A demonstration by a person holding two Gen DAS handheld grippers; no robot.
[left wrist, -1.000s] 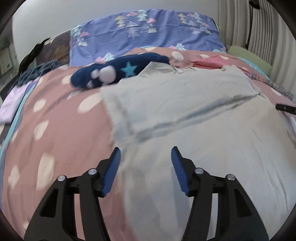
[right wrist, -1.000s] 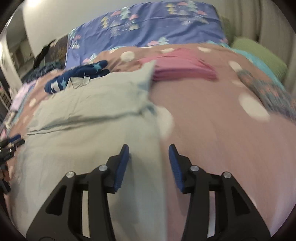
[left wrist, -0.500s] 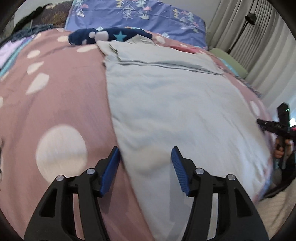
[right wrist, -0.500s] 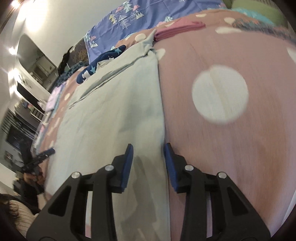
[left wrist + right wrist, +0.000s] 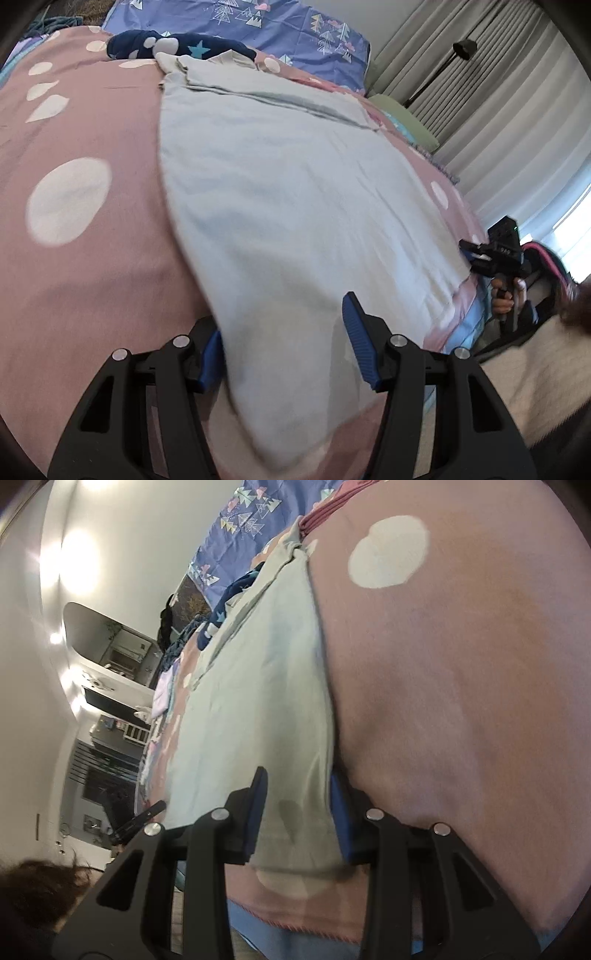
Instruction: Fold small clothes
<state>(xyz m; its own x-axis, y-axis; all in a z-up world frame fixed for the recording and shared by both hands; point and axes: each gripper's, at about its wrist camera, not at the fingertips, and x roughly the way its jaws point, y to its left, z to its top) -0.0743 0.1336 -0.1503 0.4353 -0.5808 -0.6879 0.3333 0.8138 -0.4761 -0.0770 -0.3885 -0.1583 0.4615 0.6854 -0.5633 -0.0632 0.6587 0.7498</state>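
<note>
A pale grey-green garment (image 5: 295, 192) lies spread flat on the pink dotted bedspread (image 5: 85, 236), its far end folded over. My left gripper (image 5: 284, 347) is open at the garment's near left corner, with the cloth edge lying between its blue pads. My right gripper (image 5: 295, 812) is open at the near right corner of the same garment (image 5: 258, 686), and the cloth edge covers part of its right pad. The right gripper also shows at the right edge of the left wrist view (image 5: 495, 254).
A dark blue star-patterned garment (image 5: 173, 44) lies beyond the grey one. A folded pink item (image 5: 325, 509) sits at the far right. A blue patterned pillow (image 5: 280, 26) is at the headboard. Curtains and a floor lamp (image 5: 465, 48) stand to the right. The bed's near edge is just below both grippers.
Both grippers have drawn back along the garment from its folded far end to its near corners at the bed's edge. Both jaws stayed open.
</note>
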